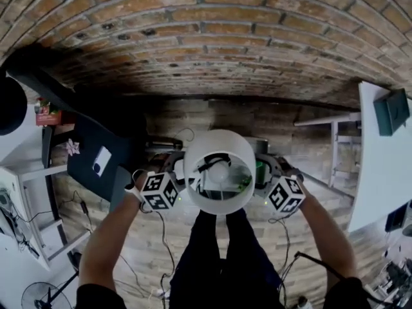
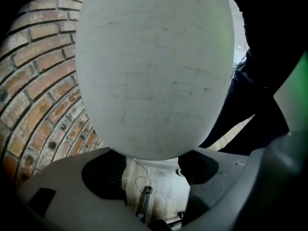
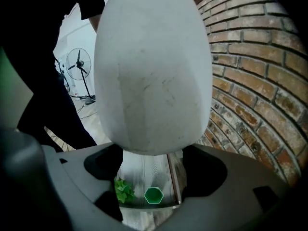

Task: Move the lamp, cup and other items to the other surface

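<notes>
Together, left gripper (image 1: pixel 180 180) and right gripper (image 1: pixel 261 177) (each spread apart) press the white lamp (image 1: pixel 219 148) between them.

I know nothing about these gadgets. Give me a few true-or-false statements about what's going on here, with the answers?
1. The white lamp shade sits between the left gripper and the right gripper. True.
2. The lamp shade rests on a table. False: it is held in the air over the person's legs.
3. The wall ahead is brick. True.
4. A red cup shows past the right gripper's jaws. False: the cup is green, beside a green plant.
</notes>
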{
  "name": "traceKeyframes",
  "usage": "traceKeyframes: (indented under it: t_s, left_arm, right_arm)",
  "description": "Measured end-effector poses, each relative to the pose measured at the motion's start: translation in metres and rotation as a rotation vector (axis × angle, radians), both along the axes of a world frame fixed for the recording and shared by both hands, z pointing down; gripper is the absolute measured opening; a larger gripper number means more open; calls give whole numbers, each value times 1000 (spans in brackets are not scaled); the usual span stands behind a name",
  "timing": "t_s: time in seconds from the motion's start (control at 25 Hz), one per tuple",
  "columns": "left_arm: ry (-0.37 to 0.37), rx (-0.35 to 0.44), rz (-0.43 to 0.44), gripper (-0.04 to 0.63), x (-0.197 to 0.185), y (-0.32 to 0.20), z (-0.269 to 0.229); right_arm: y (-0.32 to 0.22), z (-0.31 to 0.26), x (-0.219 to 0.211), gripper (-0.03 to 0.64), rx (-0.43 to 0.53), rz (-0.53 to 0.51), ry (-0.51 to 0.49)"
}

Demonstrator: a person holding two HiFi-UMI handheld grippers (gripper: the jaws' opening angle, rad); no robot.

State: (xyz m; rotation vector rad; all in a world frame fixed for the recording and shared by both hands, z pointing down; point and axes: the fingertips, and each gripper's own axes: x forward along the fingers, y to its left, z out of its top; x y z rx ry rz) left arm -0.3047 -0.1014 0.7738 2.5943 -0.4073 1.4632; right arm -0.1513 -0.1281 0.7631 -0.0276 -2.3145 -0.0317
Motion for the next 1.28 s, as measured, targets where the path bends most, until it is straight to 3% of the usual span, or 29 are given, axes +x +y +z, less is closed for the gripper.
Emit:
traceKeyframes:
  t_s: [0.72, 1.28]
  left_arm:
    - [102, 88, 49, 328, 33, -4, -233]
    - [127, 140, 115, 328, 101, -17, -305]
  right_arm:
    - [5, -230, 31, 393, 53, 38, -137]
    - [3, -299, 96, 393, 76, 99, -188]
